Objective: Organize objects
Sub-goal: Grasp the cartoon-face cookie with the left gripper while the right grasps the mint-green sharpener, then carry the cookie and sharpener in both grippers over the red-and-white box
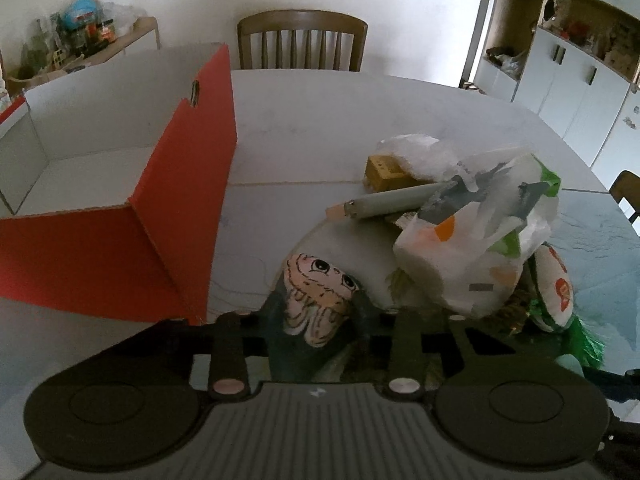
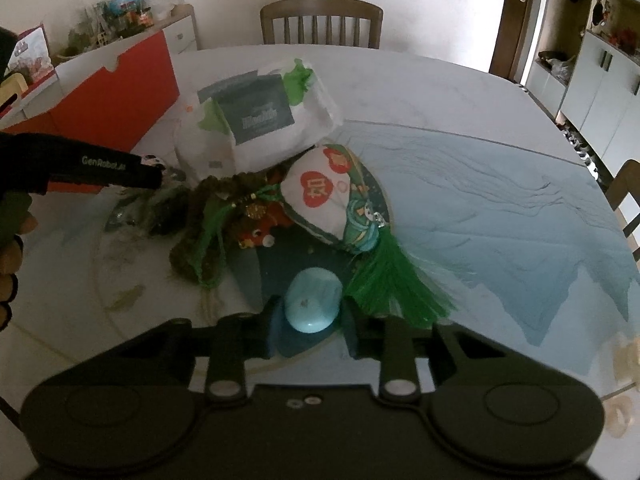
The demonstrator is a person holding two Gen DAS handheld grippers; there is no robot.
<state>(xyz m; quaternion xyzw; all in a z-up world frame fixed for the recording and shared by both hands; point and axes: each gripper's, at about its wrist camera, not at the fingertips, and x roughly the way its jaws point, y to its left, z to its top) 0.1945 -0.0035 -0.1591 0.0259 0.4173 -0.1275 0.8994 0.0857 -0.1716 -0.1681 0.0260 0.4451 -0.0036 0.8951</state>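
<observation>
My left gripper (image 1: 320, 310) is shut on a soft toy with a cartoon face (image 1: 316, 280), its dark fingers on both sides of the toy's body. An open red box with a white inside (image 1: 180, 184) stands just to its left. In the right wrist view my right gripper (image 2: 312, 318) is shut on a pale blue oval object (image 2: 314, 300) that rests on the table. The left gripper (image 2: 158, 174) also shows at that view's left edge, held by a gloved hand (image 2: 12, 216) and reaching into the pile.
A pile lies on the round marble table (image 2: 480, 184): a white plastic bag (image 1: 472, 256), a grey tube (image 1: 396, 202), a yellow box (image 1: 384, 172), a white pouch with red hearts and a green tassel (image 2: 320, 196), and cords. A wooden chair (image 1: 302, 40) stands behind the table.
</observation>
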